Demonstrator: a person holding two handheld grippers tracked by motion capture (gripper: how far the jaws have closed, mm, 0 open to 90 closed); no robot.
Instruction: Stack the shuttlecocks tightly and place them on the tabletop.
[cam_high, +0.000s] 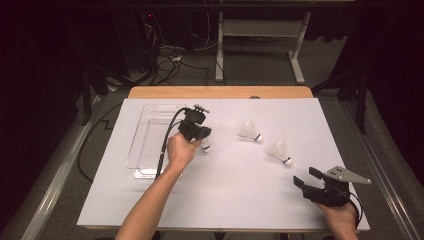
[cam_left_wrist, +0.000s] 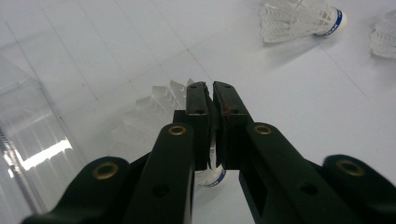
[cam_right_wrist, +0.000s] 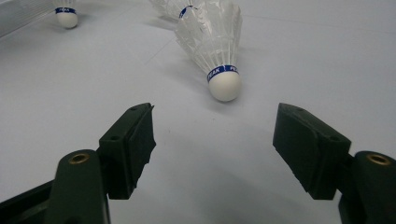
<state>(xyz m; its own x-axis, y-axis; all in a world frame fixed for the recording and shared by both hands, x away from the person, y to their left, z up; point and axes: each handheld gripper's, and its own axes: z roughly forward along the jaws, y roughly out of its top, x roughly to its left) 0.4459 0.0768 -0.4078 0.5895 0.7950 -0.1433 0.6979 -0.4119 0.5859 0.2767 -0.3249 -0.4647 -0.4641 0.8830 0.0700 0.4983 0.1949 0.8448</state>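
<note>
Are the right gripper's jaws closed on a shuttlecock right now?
No, the right gripper has its jaws spread wide with bare table between them, and the nearest shuttlecock lies beyond their tips, untouched.

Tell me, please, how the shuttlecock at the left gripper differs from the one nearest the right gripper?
The left gripper is shut on its shuttlecock, beside the clear tray; the other shuttlecock lies free on the table, ahead of the open right gripper. Both are white with a blue band.
</note>
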